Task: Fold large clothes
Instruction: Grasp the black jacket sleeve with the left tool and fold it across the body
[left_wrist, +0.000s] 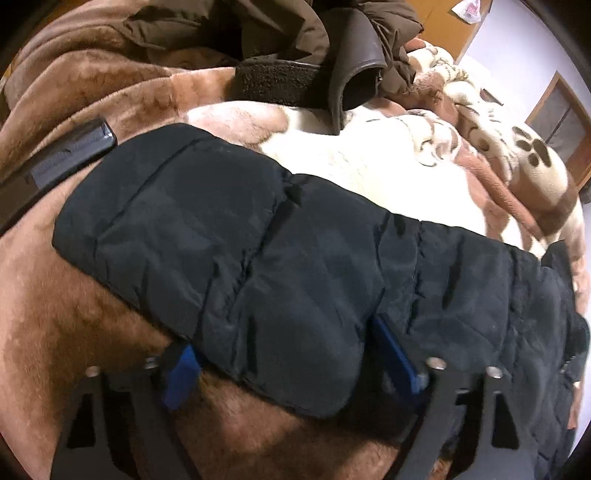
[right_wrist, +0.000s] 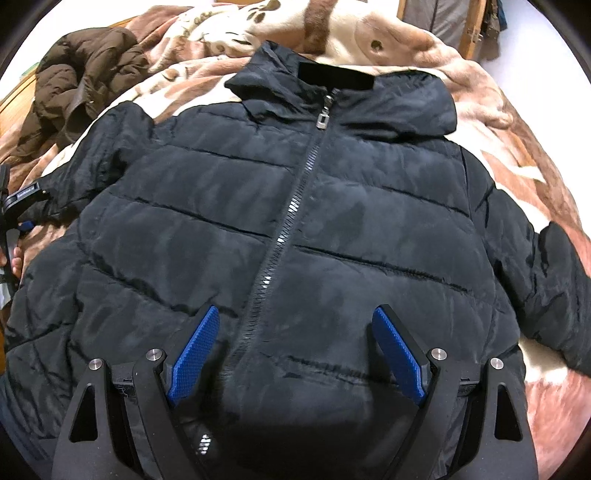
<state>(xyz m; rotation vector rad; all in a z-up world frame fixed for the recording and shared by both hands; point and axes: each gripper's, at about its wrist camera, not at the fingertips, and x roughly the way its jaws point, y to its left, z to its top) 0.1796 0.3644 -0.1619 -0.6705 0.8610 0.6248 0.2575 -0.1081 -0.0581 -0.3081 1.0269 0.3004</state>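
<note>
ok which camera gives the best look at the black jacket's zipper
The right wrist view: the zipper runs closed down the front of the black puffer jacket, its pull near the collar. The left wrist view shows only a quilted sleeve of that jacket, no zipper.

Plush paw-print blanket (left_wrist: 406, 173) beneath pale wall (left_wrist: 517, 55), wooden window frame (left_wrist: 565, 122).

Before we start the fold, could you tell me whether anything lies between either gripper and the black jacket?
Nothing visible does. The right gripper hangs open directly over the black jacket front, straddling the zipper. The left gripper is open around its sleeve. The brown coat lies apart on the blanket.
</note>
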